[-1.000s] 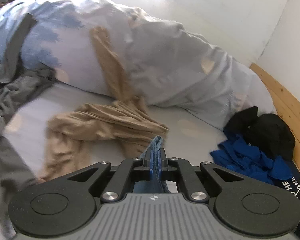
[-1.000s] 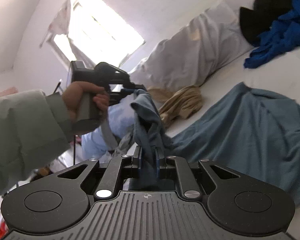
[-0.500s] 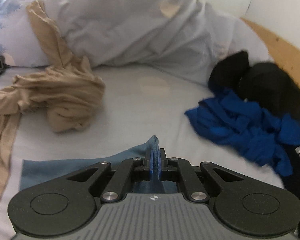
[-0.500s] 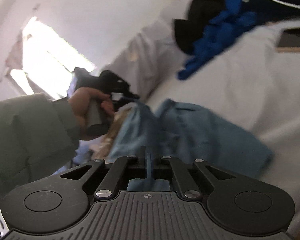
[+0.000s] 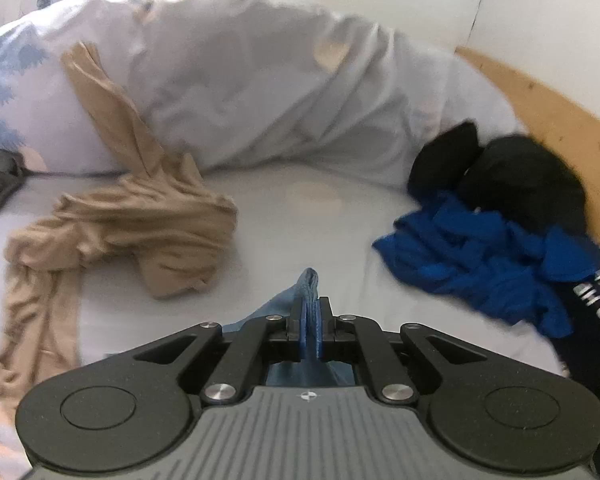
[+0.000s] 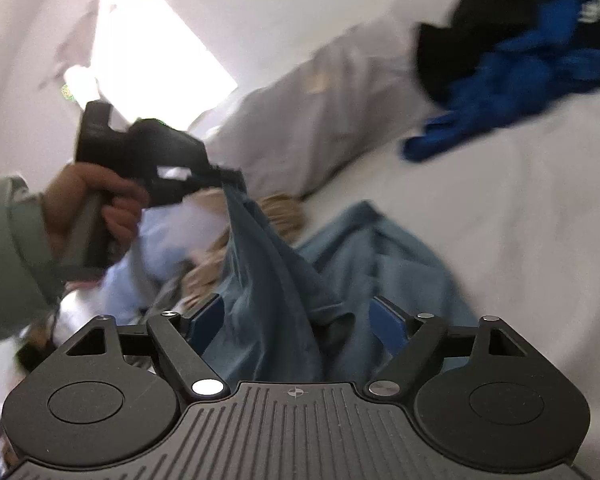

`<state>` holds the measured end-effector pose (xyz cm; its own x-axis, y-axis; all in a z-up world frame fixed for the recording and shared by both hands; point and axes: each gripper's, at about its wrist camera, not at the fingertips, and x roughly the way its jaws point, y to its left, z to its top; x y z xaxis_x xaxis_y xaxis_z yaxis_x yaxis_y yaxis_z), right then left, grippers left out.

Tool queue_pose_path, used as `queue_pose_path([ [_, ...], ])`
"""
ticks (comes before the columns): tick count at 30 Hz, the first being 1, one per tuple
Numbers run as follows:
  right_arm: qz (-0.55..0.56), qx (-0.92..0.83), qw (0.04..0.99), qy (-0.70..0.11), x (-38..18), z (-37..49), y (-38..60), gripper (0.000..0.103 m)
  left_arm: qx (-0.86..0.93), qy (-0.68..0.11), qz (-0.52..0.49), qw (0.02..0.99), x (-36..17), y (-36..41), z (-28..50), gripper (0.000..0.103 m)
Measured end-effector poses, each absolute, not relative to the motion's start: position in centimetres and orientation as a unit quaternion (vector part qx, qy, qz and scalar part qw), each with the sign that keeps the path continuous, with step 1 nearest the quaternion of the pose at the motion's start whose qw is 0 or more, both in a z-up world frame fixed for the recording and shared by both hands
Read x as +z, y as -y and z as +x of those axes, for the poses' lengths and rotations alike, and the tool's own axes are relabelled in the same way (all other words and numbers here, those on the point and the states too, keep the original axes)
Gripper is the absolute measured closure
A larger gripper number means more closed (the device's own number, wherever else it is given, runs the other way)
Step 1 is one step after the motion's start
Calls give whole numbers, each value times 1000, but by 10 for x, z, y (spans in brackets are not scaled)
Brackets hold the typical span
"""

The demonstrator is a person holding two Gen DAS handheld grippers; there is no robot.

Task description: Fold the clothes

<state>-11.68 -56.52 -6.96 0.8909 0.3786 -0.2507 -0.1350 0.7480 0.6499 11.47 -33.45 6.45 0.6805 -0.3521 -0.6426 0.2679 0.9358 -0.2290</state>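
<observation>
We lose most of the dusty-blue garment [image 5: 306,284] behind the left gripper [image 5: 310,312] body; only a pinched fold shows. The dark garment with white lettering [image 5: 592,296] is cut by the right edge, its words unreadable. A grey garment [image 5: 0,184] is clipped at the left edge. From the right wrist, the blue and black pile [image 6: 512,52] is smeared by motion blur, the window [image 6: 156,40] is blown out, and the sleeve [image 6: 8,248] runs off frame.

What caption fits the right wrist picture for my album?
Right hand-held gripper opening around the grey-blue shirt, left hand-held gripper pinching its corner.
</observation>
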Motion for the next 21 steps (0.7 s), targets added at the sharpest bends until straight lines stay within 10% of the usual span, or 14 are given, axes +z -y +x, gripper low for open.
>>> queue_pose_path([
  [17, 235, 310, 884, -259, -59, -9, 509, 12, -146, -339, -116, 922, 106, 242, 89, 95],
  [18, 240, 324, 877, -260, -59, -4, 506, 18, -143, -339, -118, 922, 105, 240, 89, 95],
  [20, 242, 333, 871, -270, -61, 1, 500, 97, -136, -342, -121, 922, 105, 234, 89, 95],
  [21, 240, 329, 872, -272, -61, 0, 498, 99, -132, -343, -125, 921, 106, 232, 90, 95],
])
